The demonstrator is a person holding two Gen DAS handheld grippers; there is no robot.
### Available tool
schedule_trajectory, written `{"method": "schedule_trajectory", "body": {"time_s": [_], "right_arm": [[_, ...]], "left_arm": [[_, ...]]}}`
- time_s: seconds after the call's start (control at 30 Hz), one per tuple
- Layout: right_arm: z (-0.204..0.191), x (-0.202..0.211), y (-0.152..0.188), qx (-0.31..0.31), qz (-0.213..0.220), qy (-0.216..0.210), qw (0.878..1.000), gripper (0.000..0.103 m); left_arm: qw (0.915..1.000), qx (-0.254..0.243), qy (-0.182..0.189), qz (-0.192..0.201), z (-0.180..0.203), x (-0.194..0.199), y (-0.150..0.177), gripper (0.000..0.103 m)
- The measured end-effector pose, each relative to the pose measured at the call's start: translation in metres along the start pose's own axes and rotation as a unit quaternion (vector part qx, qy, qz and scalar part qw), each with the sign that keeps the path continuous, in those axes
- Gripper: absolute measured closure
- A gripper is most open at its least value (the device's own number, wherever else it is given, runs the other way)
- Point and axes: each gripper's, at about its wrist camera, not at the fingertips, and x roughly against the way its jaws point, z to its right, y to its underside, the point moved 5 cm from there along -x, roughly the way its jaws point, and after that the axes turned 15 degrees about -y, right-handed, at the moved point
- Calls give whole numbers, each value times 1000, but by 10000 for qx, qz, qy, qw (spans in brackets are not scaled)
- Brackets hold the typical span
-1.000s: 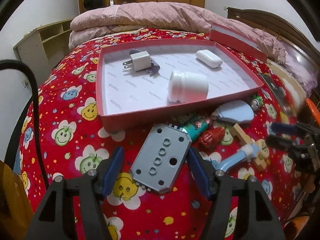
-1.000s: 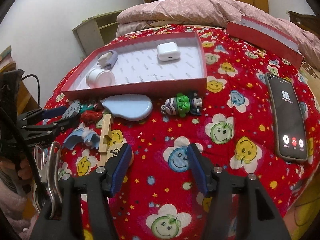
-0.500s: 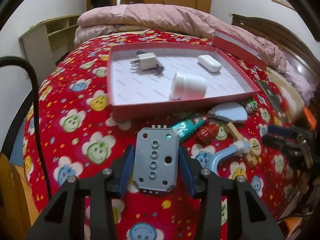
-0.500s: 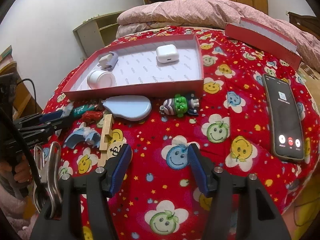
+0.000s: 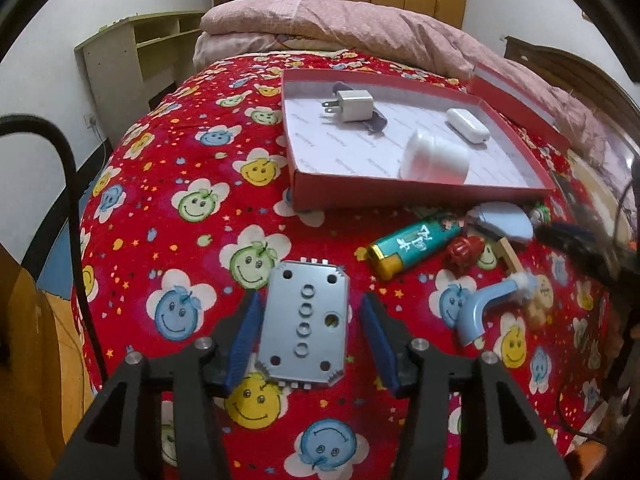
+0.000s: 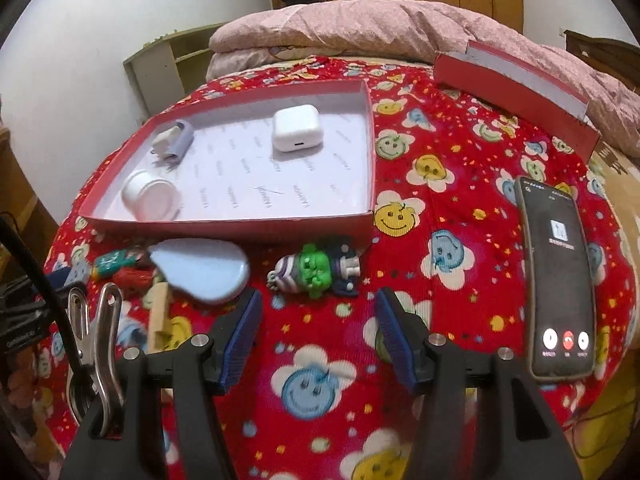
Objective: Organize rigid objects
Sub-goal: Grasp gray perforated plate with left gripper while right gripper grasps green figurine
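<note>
A grey plastic plate point(image 5: 306, 324) with round holes lies flat on the red bedspread between the fingers of my left gripper point(image 5: 310, 300). The jaws are opening; the right pad stands clear of the plate's edge and the left pad is close beside it. Ahead sits the red box point(image 5: 400, 196) holding a white charger point(image 5: 354, 106), a white earbud case point(image 5: 468, 124) and a white jar point(image 5: 434, 158). My right gripper point(image 6: 318, 304) is open over the bedspread with nothing between its fingers, just short of a green toy figure point(image 6: 316, 270).
Before the box lie a green lighter point(image 5: 416, 246), a red toy point(image 5: 462, 254), a pale blue teardrop piece point(image 6: 204, 270), a blue curved piece point(image 5: 480, 308) and a wooden piece point(image 5: 510, 254). A phone point(image 6: 556, 276) lies right; the box lid point(image 6: 512, 92) behind it. A metal clip point(image 6: 96, 336) hangs left.
The left jaws closed in on the grey plate, squaring it up between them, then widened again. The right gripper moved forward, closer to the green figure.
</note>
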Motion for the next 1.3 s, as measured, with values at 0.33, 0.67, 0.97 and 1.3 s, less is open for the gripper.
{"method": "schedule_trajectory", "body": {"time_s": [0.33,0.67,0.97,1.3], "right_arm": [[-2,-10,-7,244,115,297,9992,43],[-6,-9,-5,275,171,440,9985,58],[-6,-1,0,74,264,172,9995,58],[-11,20,5,-37,479,-75,9988,58]], "left_arm": [[9995,6,-213,233,7,1,4,43],[9993,43,-225,279,10,4,5,54],[9998,169,-33,82,9,8,4,55],[9994,260,24,225,11,24,-10,55]]}}
